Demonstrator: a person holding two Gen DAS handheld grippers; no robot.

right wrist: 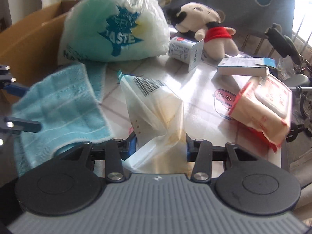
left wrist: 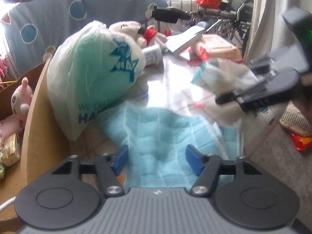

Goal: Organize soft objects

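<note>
My left gripper (left wrist: pixel 157 157) is open above a light blue quilted cloth (left wrist: pixel 165 136). The cloth lies spread between its blue pads (left wrist: pixel 120 159), and neither pad presses on it. In the right wrist view the same cloth (right wrist: pixel 58 107) is at the left, by the left gripper (right wrist: pixel 21 106). My right gripper (right wrist: pixel 159 147) is shut on a clear plastic pouch (right wrist: pixel 156 105) with a barcode and holds it up off the table. From the left wrist view, the right gripper (left wrist: pixel 228 99) and its pouch (left wrist: pixel 218 76) are at the right.
A stuffed white and green plastic bag (right wrist: pixel 115 31) leans on an open cardboard box (right wrist: pixel 29 39) that holds a pink plush (left wrist: pixel 19 101). On the table (right wrist: pixel 204 85) are a plush doll (right wrist: pixel 204 25), a white carton (right wrist: pixel 185 50), a flat box (right wrist: pixel 245 66) and a wipes pack (right wrist: pixel 267 109).
</note>
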